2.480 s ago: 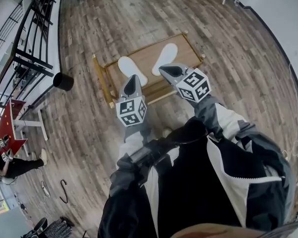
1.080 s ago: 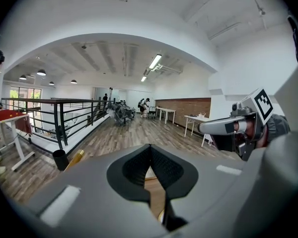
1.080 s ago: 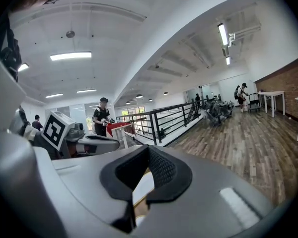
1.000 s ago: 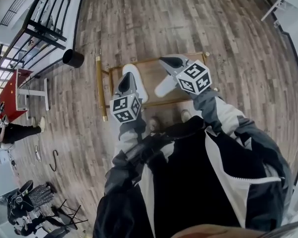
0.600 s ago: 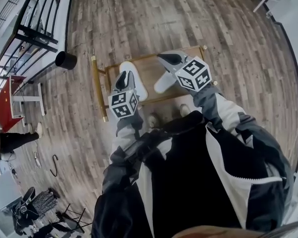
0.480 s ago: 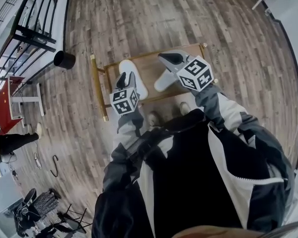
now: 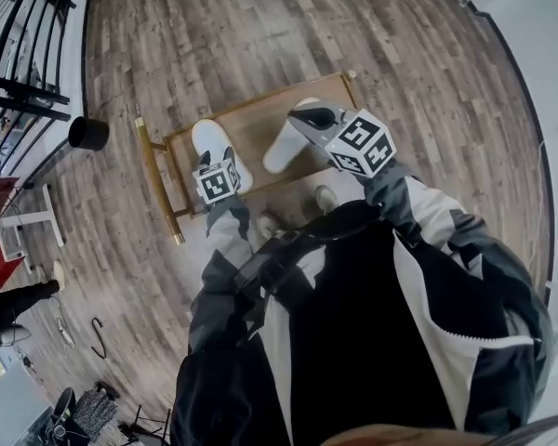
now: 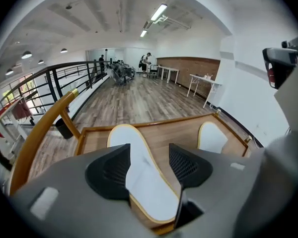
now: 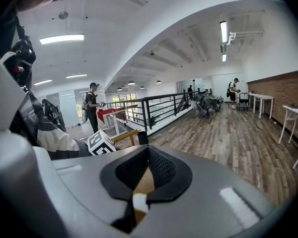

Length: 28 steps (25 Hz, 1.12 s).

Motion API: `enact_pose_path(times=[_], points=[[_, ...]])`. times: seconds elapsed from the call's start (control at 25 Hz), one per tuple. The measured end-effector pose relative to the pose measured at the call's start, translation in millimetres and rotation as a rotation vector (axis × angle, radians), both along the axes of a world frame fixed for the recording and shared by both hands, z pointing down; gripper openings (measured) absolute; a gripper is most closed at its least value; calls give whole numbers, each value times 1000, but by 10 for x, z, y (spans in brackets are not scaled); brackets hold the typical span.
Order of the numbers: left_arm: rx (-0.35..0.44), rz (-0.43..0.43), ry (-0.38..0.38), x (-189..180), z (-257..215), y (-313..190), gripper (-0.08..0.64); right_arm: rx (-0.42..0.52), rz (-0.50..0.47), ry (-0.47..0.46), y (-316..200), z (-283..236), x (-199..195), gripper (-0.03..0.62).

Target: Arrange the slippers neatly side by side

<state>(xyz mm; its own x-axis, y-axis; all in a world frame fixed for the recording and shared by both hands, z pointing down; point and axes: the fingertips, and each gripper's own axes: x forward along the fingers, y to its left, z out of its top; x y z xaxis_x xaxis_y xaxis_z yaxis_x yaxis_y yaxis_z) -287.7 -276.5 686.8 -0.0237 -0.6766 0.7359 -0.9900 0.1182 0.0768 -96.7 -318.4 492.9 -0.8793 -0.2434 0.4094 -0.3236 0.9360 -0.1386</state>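
Low rimmed wooden tray (image 7: 256,124) bearing two splayed flat white slippers: tray-left slipper (image 8: 134,152) straddled, untouched, by left gripper (image 8: 149,166), jaws just spread wide, for straightening; tray-right slipper (image 7: 284,149) near idle right gripper (image 9: 148,176), jaws pressed together, holding nothing.

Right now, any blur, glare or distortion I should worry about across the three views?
Head view: heavy fisheye, floorboards bow at the rim, left slipper small but sharp. Left gripper view: dark corners, fingers soft up close. Right gripper view: ceiling lamp blown out, corners dark too.
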Motion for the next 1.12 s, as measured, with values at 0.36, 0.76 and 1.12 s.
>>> enact_pose_path(times=[0.36, 0.76, 1.12], points=[[-154, -66, 32, -145, 631, 4, 249, -1, 56, 46, -57, 81, 360, 5], [-228, -72, 69, -130, 847, -84, 229, -20, 78, 59, -75, 168, 481, 5], [-203, -59, 60, -81, 804, -92, 29, -32, 85, 61, -72, 203, 582, 5]])
